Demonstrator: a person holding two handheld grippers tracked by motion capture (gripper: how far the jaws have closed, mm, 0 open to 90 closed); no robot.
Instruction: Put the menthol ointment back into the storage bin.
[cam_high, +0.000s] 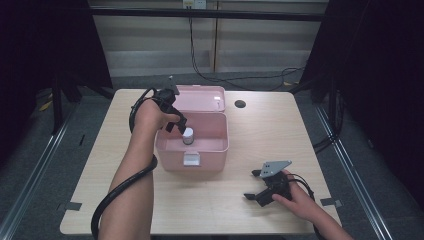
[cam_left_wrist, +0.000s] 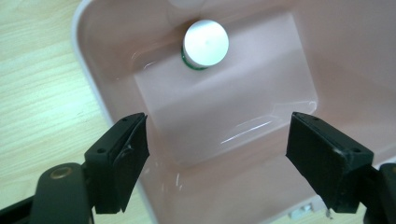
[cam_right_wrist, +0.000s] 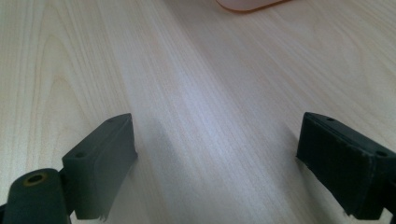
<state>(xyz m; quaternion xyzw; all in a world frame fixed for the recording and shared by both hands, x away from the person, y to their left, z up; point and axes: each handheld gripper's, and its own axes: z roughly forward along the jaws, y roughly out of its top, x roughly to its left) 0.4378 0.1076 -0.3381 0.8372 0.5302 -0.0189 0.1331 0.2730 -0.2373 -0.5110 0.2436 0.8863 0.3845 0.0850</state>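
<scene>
An open pink box (cam_high: 217, 145) stands in the middle of the wooden table (cam_high: 260, 135), its lid (cam_high: 205, 97) folded back. Inside stands a small bottle with a white cap (cam_high: 188, 135), upright near the left wall. My left gripper (cam_high: 177, 124) hangs open above the box's left side, just up and left of the bottle. In the left gripper view the white cap (cam_left_wrist: 206, 43) with a green band lies beyond the open gripper (cam_left_wrist: 217, 144), nothing between the jaws. My right gripper (cam_high: 252, 185) rests open low over bare table at the front right; in its own view it (cam_right_wrist: 217, 158) holds nothing.
The box has a white latch (cam_high: 191, 159) on its front wall. A round hole (cam_high: 240, 104) sits in the table behind the box. Tape marks (cam_high: 73, 205) lie at the front corners. A corner of the pink box (cam_right_wrist: 247, 3) shows ahead of the right gripper.
</scene>
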